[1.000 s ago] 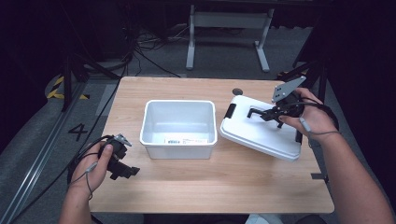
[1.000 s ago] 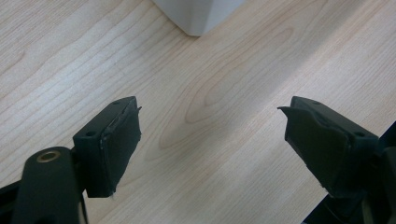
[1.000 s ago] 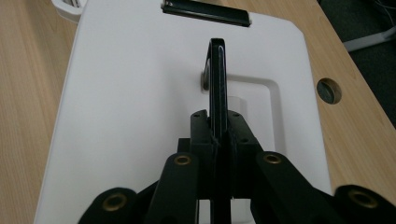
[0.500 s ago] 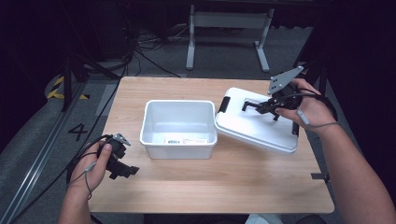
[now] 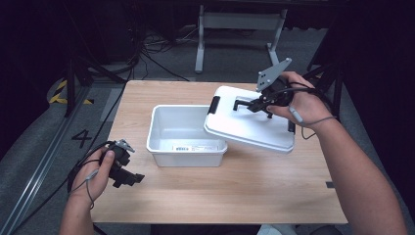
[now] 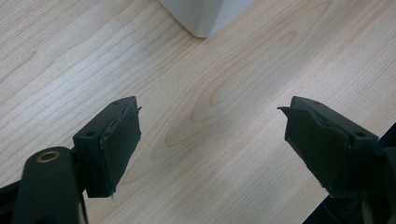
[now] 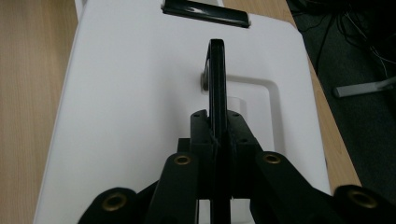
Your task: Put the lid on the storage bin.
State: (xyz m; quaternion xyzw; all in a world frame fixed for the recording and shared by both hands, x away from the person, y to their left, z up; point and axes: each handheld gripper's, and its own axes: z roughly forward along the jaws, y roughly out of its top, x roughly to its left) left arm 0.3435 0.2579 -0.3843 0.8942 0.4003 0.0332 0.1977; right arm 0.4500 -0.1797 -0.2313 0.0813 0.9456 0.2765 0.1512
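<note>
A white lid (image 5: 247, 122) with black latches hangs tilted above the table, its left edge over the right rim of the white open bin (image 5: 166, 142). My right gripper (image 5: 254, 105) is shut on the lid's black handle (image 7: 215, 79), which stands thin and upright between the pressed jaws in the right gripper view. The lid's white top (image 7: 130, 93) spreads out below that handle. Near the table's front left, my left gripper (image 5: 128, 177) rests low with its jaws wide apart over bare wood (image 6: 205, 121). A corner of the bin (image 6: 205, 14) shows ahead of it.
The wooden table (image 5: 235, 196) has free room in front of the bin and at its right front. Beyond the far edge stand a grey metal frame (image 5: 240, 22) and cables on a dark floor. A black latch (image 7: 204, 11) sits at the lid's far edge.
My right gripper has lifted the lid and carried it left toward the bin, so its left edge now overlaps the bin's rim. The left hand has stayed where it was.
</note>
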